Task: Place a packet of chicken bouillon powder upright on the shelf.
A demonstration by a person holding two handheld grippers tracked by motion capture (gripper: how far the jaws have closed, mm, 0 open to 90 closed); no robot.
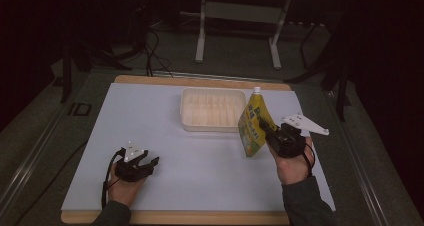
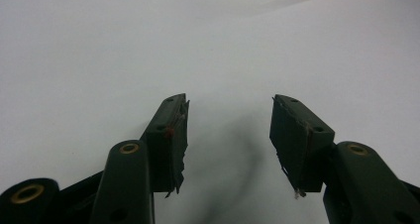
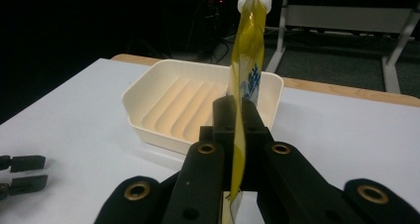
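A yellow pouch (image 1: 253, 126) with a white cap (image 1: 257, 90) stands upright just right of a cream ribbed tray (image 1: 212, 109). My right gripper (image 1: 263, 125) is shut on the pouch's edge. In the right gripper view the two black jaws pinch the thin yellow pouch (image 3: 246, 70) edge-on, with the tray (image 3: 148, 97) behind it. My left gripper (image 1: 149, 162) rests low on the white board at the front left, open and holding nothing. The left gripper view has its fingertips (image 2: 176, 122) wide apart over bare white surface.
The white board (image 1: 165, 136) lies on a wooden tabletop (image 1: 200, 81). Metal stand legs (image 1: 201, 36) and cables are on the dark floor behind. The left gripper's jaw tips (image 3: 22, 172) show at the left edge of the right gripper view.
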